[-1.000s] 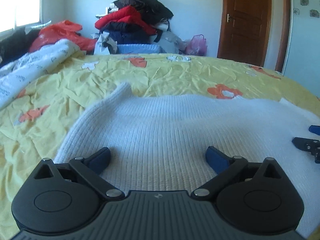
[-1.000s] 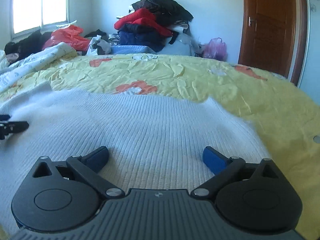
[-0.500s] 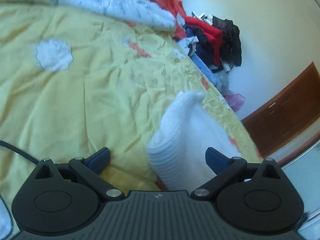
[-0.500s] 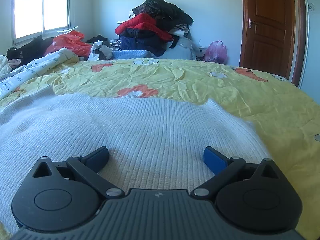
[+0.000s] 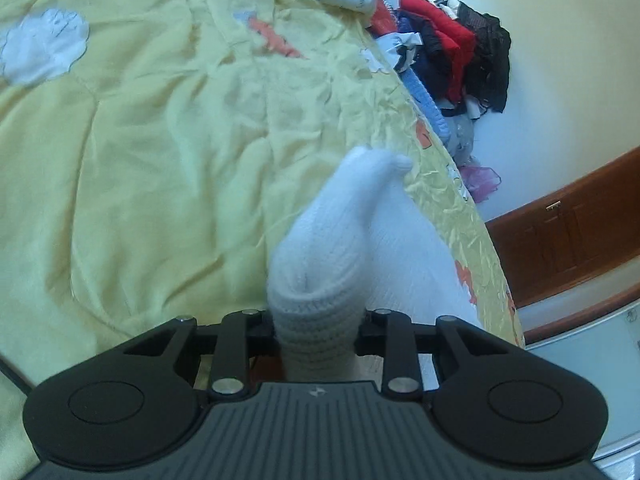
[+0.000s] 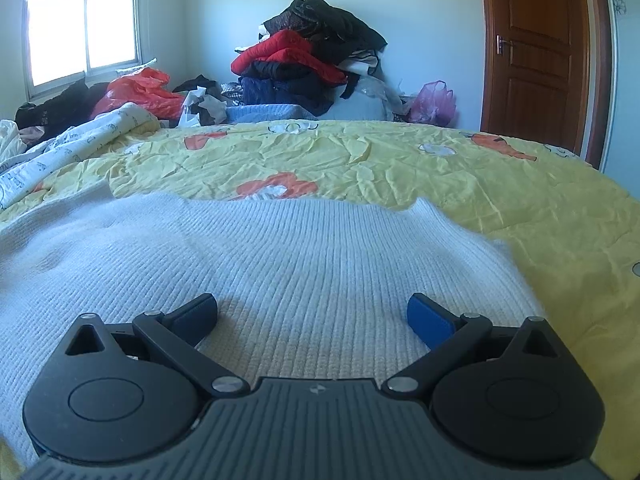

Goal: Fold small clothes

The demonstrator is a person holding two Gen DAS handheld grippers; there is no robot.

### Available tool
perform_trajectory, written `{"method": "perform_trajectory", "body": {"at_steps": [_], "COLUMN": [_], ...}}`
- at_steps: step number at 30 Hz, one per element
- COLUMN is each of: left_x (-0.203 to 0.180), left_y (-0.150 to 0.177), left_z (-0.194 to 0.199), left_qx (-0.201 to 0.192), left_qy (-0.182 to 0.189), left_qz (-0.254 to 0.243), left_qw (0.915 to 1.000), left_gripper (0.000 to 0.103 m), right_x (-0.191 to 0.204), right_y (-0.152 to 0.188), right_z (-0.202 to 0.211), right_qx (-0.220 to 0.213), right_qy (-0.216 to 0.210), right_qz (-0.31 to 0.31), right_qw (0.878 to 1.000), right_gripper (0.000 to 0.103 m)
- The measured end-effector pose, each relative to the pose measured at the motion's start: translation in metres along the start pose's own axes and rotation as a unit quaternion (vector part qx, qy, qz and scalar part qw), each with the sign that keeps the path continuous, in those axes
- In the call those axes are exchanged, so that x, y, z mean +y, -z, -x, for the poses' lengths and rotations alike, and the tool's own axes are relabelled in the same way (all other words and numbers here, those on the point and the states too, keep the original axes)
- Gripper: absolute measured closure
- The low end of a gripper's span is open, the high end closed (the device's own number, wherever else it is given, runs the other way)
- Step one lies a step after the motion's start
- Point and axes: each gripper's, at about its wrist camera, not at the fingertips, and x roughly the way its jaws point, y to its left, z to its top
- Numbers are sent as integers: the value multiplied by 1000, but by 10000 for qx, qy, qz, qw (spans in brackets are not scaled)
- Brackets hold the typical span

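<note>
Over the yellow bedspread [image 5: 140, 160] we've just squeezed our left gripper [image 5: 318, 330] onto a bunched fold of the white knit sweater [image 6: 280, 264], while our right gripper [image 6: 312, 316] hangs wide open, empty, above its spread-out middle.

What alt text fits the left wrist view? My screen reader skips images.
The left gripper is closed on a bunched edge of a white knitted garment, whose jaws have just been closing. The garment trails away over a wrinkled yellow bedspread, with piled clothes beyond.
</note>
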Motion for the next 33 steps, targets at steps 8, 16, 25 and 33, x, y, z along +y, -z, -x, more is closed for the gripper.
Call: {"method": "perform_trajectory", "body": {"at_steps": [8,16,25,33], "left_x": [-78,-124,-119,-119], "left_y": [35,142,155,177], "left_z": [21,-2,-5,-6], "left_qx": [-922,-1314,-1441,-1757], "left_qy": [-465,-502,-583,-934], "left_qz": [-2100,-5120,-5659,-6495], "left_qw": [9722,8474,8097,7338], "left_gripper": [75,75,75,75], "right_x": [-1,-14,77,146], "right_y": [0,-50,-91,-129], "right_z": [1,7,-65,-127], "right_qx": [-14,554,2209,2665], "right_qy": [-36,-1103,-2665,-2288], "right_qz": [-57,-1446,-1350,-271], "right_qw": [10000,9818,9284,9359], "right_gripper": [1,6,15,11]}}
